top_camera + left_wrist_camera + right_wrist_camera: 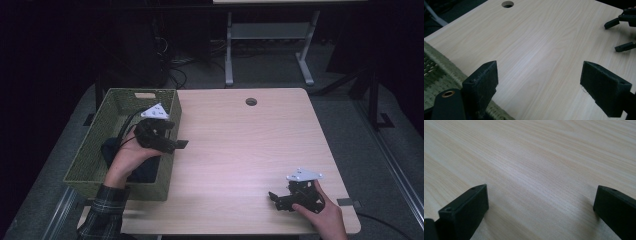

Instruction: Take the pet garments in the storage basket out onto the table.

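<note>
A green woven basket (100, 145) stands on the left part of the light wooden table (240, 150). A dark cloth (111, 149) lies inside it. My left gripper (176, 135) hovers over the basket's right rim, pointing right across the table. In the left gripper view it (540, 70) is open with nothing between the pads, and the basket's rim (439, 72) runs below the left one. My right gripper (274, 200) sits low near the table's front right, pointing left. It (541, 191) is open over bare wood. Its jaws also appear far off as the right gripper (621, 32).
A round cable hole (251, 101) is at the table's far edge, also seen as the hole (507, 3). Beyond the table stand the legs of another table (229, 50) and cables on a grey floor. A grey tape patch (348, 202) marks the front right corner.
</note>
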`<action>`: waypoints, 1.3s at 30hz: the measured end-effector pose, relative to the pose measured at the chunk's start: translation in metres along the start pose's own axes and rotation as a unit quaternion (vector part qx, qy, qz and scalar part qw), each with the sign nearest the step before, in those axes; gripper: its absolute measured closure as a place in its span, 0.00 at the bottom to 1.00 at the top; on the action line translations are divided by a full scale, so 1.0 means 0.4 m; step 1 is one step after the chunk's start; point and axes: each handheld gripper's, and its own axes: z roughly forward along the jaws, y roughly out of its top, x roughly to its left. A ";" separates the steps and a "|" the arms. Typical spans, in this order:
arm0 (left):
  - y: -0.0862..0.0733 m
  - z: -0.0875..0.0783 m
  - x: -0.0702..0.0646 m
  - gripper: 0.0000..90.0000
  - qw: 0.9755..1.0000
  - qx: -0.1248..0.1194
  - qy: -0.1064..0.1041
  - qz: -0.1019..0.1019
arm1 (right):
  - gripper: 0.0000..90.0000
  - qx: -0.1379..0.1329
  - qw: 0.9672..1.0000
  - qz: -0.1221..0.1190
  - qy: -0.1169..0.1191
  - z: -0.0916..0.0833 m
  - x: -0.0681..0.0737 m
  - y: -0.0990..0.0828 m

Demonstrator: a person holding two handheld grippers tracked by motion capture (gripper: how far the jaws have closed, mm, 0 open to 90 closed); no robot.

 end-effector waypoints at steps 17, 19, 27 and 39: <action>-0.039 -0.069 0.064 0.16 0.999 -0.016 0.039 -0.029 | 0.00 0.000 1.000 0.000 0.000 0.000 0.000 0.000; -0.044 -0.077 0.072 0.16 0.998 -0.017 0.044 -0.031 | 0.00 0.000 1.000 0.001 0.000 0.000 0.000 0.000; -0.072 -0.091 0.102 0.16 0.997 -0.009 0.060 -0.044 | 0.00 0.001 1.000 0.001 0.000 0.000 0.000 0.000; -0.119 -0.101 0.137 0.16 0.996 -0.001 0.072 -0.060 | 0.00 0.001 1.000 0.000 0.000 0.000 0.000 0.000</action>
